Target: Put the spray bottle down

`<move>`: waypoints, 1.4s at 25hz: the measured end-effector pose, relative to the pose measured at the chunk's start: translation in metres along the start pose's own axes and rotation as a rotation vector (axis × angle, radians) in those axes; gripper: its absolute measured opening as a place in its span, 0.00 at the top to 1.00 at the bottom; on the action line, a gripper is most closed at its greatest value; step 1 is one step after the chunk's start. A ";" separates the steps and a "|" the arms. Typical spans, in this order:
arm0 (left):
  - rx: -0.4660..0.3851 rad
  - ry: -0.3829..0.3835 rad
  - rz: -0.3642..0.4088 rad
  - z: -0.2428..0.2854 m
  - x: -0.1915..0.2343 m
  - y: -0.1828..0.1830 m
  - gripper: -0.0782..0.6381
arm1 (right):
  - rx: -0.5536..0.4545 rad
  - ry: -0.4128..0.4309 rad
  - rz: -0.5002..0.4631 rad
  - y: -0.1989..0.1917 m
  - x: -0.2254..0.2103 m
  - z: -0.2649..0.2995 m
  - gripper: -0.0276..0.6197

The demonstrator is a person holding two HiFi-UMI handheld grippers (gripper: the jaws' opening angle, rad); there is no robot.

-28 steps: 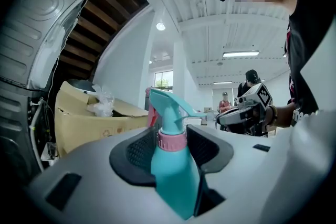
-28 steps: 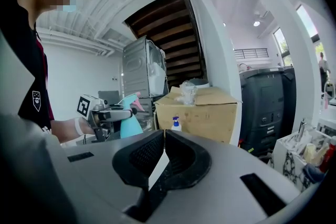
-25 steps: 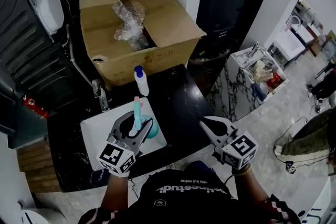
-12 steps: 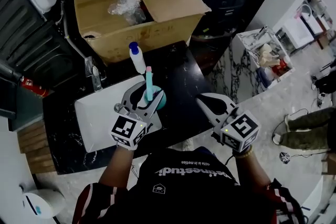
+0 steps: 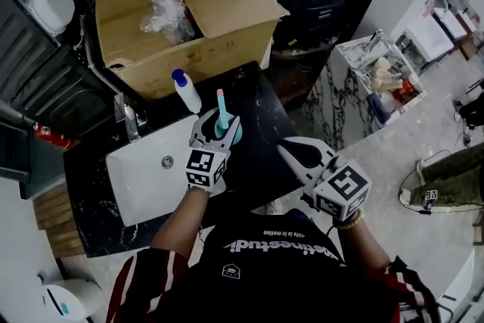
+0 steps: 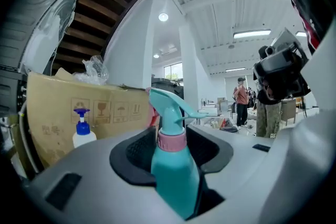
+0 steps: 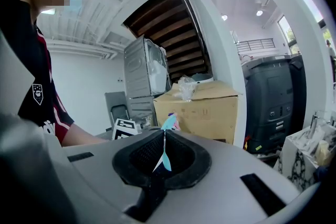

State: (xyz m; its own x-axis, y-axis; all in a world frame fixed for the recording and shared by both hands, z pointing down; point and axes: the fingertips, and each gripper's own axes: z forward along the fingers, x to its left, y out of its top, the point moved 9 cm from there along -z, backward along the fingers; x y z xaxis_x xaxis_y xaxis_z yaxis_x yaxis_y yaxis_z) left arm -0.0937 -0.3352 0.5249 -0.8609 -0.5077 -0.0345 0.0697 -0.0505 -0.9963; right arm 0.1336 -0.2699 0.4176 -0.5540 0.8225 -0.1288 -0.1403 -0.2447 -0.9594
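A teal spray bottle (image 5: 228, 131) with a pink collar stands upright between the jaws of my left gripper (image 5: 221, 126), which is shut on its body. It hangs over the black counter (image 5: 261, 113), just right of the white sink (image 5: 140, 178). In the left gripper view the spray bottle (image 6: 171, 113) fills the gap of the left gripper (image 6: 176, 147), nozzle pointing right. My right gripper (image 5: 292, 150) is shut and empty, to the right of the bottle near the counter's front edge. In the right gripper view the jaws of the right gripper (image 7: 164, 153) meet, and the bottle's nozzle (image 7: 169, 123) shows beyond them.
A white bottle with a blue pump (image 5: 184, 91) stands behind the sink, next to a faucet (image 5: 125, 117). A big open cardboard box (image 5: 219, 7) holding crumpled plastic sits at the back. A marble-sided bin (image 5: 370, 83) of clutter stands lower right of the counter.
My left gripper has carried the spray bottle to the right and lower, from above the sink to over the black counter. The right gripper has shifted only a little.
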 end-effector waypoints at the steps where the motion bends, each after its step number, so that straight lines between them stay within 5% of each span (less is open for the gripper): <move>1: 0.004 0.011 0.009 0.007 -0.001 -0.004 0.62 | 0.003 0.002 -0.003 -0.001 -0.001 -0.002 0.89; 21: 0.122 0.020 0.005 0.032 -0.010 -0.031 0.57 | -0.019 -0.007 0.045 -0.006 -0.018 -0.023 0.89; 35: 0.129 0.090 -0.004 -0.019 -0.004 -0.012 0.54 | -0.062 0.045 0.026 0.006 -0.029 -0.013 0.89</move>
State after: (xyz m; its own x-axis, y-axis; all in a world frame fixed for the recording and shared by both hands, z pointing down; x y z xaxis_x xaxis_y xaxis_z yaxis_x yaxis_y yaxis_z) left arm -0.1006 -0.3162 0.5354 -0.9027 -0.4281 -0.0431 0.1251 -0.1653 -0.9783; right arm 0.1591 -0.2884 0.4120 -0.5189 0.8389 -0.1641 -0.0740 -0.2353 -0.9691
